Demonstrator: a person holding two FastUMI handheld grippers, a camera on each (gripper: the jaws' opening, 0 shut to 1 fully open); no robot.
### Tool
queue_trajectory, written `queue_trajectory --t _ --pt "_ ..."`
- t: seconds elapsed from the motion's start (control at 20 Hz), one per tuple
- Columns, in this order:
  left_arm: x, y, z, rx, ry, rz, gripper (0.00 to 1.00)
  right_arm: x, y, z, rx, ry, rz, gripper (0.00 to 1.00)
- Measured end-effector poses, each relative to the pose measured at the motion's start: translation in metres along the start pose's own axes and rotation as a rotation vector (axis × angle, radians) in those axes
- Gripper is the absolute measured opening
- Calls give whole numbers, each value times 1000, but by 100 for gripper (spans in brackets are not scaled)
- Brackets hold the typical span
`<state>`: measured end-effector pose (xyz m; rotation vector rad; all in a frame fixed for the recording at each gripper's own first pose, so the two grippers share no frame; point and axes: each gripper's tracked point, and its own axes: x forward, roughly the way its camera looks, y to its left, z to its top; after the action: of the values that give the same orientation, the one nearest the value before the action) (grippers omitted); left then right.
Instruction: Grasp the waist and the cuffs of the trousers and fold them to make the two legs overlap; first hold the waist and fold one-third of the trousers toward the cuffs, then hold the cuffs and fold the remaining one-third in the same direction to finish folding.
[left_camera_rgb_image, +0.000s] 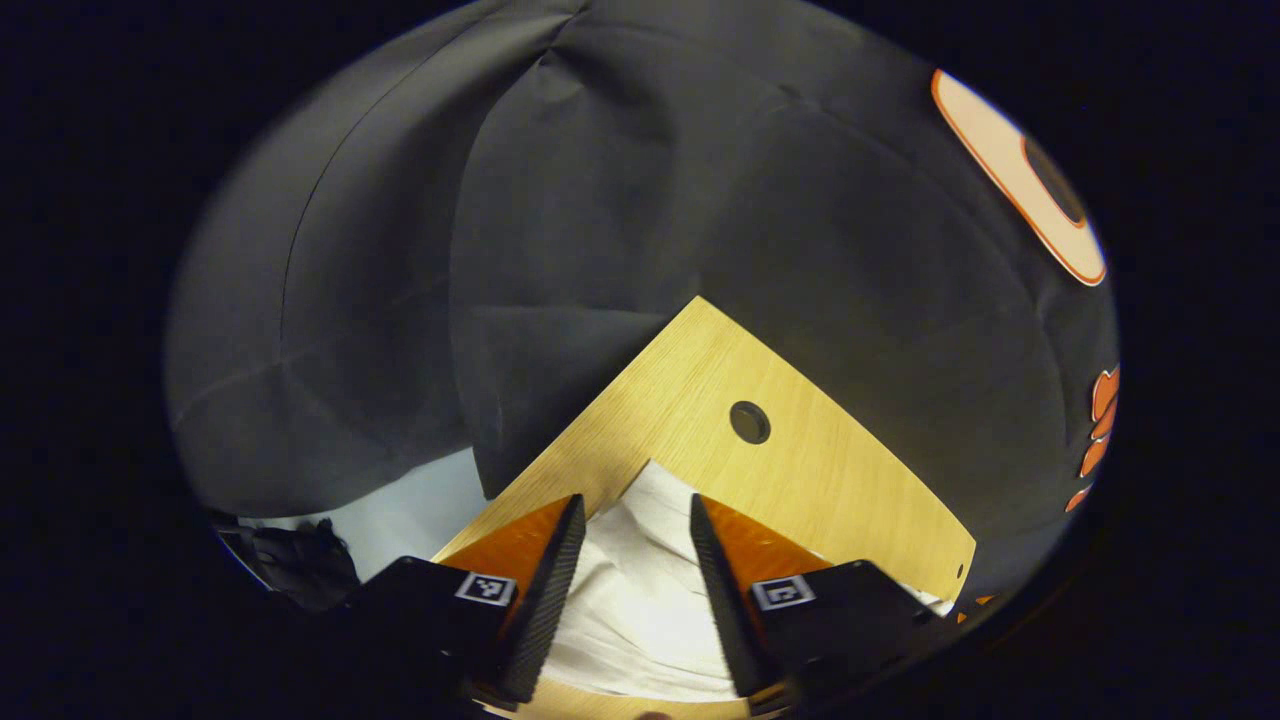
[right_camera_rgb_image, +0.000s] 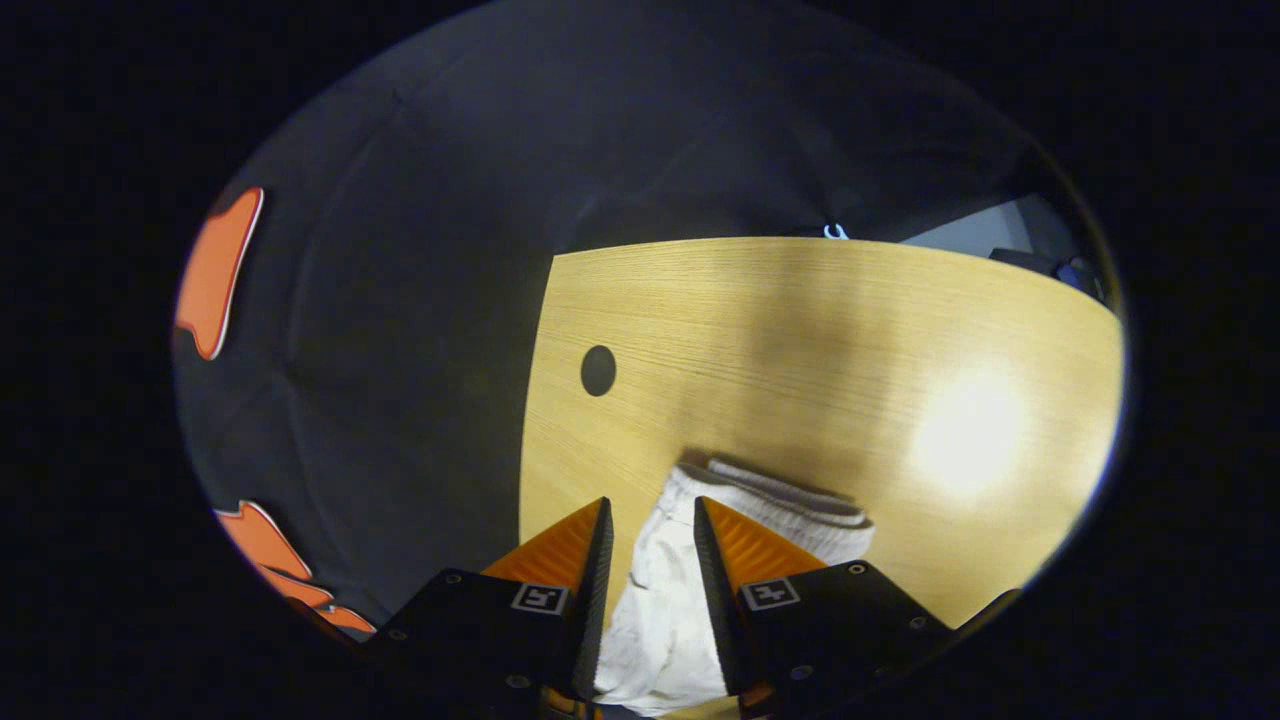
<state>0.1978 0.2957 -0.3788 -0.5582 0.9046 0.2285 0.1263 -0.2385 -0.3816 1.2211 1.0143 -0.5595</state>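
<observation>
left gripper (left_camera_rgb_image: 628, 560) spread apart over white trousers (left_camera_rgb_image: 640, 600); right gripper (right_camera_rgb_image: 648, 560) likewise, trousers between the fingers

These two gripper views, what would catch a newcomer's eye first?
The white trousers stand out first, bunched on the light wooden table between each gripper's spread fingers; the right gripper view shows a ribbed band at their far end. Next comes the round hole in the tabletop near its corner, with dark cloth hanging behind the table.

Dim booth, glare on table (right_camera_rgb_image: 965, 430), fisheye-warped edges
</observation>
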Motion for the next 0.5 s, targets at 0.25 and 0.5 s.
queue_trajectory --t 0.25,0.5 --pt "-32 -41 -6 158 1 -19 100 -13 -43 -31 -170 9 -62 83" --pt "-64 -69 -15 346 -16 8 99 -12 -74 -48 -179 34 -110 94"
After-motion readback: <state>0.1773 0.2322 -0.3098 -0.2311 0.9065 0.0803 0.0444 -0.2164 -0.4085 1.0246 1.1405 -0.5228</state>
